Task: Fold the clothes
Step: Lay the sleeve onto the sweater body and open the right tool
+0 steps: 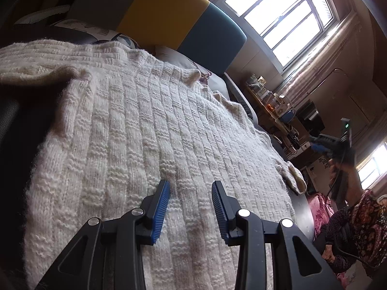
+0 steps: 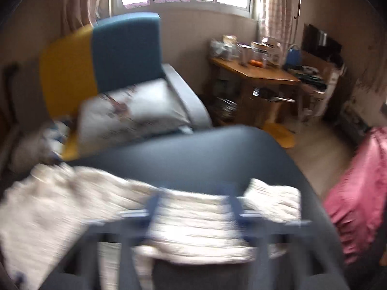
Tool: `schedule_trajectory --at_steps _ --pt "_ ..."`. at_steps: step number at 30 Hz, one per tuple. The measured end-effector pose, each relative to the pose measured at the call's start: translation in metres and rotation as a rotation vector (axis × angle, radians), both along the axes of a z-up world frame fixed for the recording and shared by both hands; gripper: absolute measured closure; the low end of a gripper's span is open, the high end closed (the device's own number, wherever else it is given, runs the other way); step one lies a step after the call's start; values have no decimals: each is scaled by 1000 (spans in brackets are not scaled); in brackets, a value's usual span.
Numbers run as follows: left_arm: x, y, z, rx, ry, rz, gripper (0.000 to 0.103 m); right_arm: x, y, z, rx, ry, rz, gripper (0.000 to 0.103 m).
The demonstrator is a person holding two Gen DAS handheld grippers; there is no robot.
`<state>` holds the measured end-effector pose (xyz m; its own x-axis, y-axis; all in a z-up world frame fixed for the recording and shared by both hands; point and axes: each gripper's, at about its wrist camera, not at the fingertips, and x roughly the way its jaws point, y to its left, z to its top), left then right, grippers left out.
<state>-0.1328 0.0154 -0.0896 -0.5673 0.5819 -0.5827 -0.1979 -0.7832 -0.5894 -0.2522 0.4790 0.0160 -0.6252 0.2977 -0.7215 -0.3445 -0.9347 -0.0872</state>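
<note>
The cream knitted sweater (image 1: pixel 150 130) covers most of the dark tabletop (image 2: pixel 205 154), leaving a bare strip at its far edge. Beyond stands an armchair (image 2: pixel 125 55); a cluttered wooden desk (image 2: pixel 263 72) stands farther right.

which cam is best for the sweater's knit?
Left wrist: the sweater is sharp and fills the frame, ribbing clear, open left gripper over it. Right wrist is motion-blurred, showing only a smeared pale edge on the dark table.
</note>
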Motion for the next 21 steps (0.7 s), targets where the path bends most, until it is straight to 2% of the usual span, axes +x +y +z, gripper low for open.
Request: schedule_trajectory --at_steps 4,6,11,12,13,14,15,16,17,21 --pt "0 1 0 -7 3 0 67 -4 29 -47 88 -110 -10 16" --pt "0 2 0 -12 4 0 67 -8 43 -68 106 -166 -11 22" --pt "-1 0 -1 1 7 -3 67 -6 78 -87 66 -168 -64 32" --pt "-1 0 -1 1 8 -3 67 -4 86 -89 45 -163 -82 40" --pt "-1 0 -1 0 8 -4 67 -1 93 -89 19 -156 -100 53" --pt "-1 0 -2 0 9 -5 67 2 100 -89 -7 -149 -118 58" --pt "-1 0 -2 0 10 -6 67 5 108 -90 -32 -142 -135 67" --pt "-1 0 -2 2 10 -6 67 8 115 -90 -58 -135 -153 85" --pt "-2 0 -2 4 11 -7 67 11 122 -90 -84 -125 -169 93" --pt "-2 -1 -2 13 11 -9 67 28 133 -63 -205 -9 -208 95"
